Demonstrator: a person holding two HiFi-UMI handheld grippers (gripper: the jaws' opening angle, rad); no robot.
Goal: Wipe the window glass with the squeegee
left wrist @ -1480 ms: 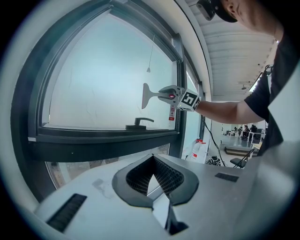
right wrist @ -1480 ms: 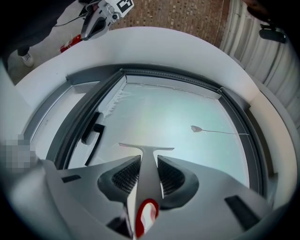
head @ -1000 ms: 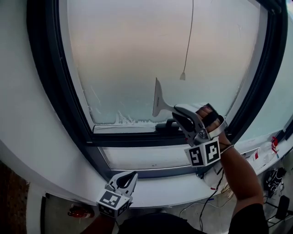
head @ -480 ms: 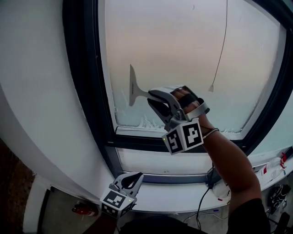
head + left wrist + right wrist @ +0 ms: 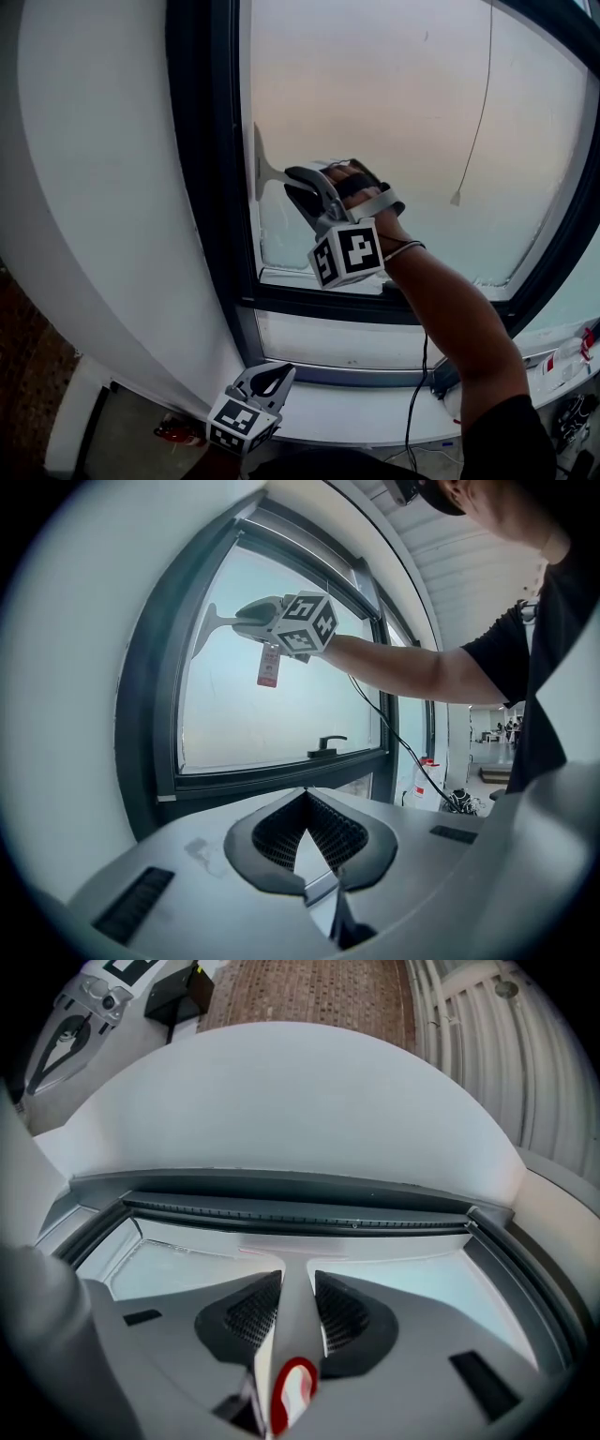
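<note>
Frosted window glass [image 5: 394, 94] in a dark frame [image 5: 202, 187]. The right gripper [image 5: 292, 178] clamps the squeegee [image 5: 259, 164] just beside the frame; the left gripper [image 5: 272, 373] is closed and empty below it.

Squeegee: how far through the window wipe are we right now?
Done: hard to judge; the window glass looks evenly hazy, with no clear wiped band. In hand: the right hand-held gripper is shut on the squeegee, blade against the pane's left edge by the frame. Left: whitish residue along the bottom edge probably needs a pass. The left hand-held gripper hangs shut and empty below the sill.
</note>
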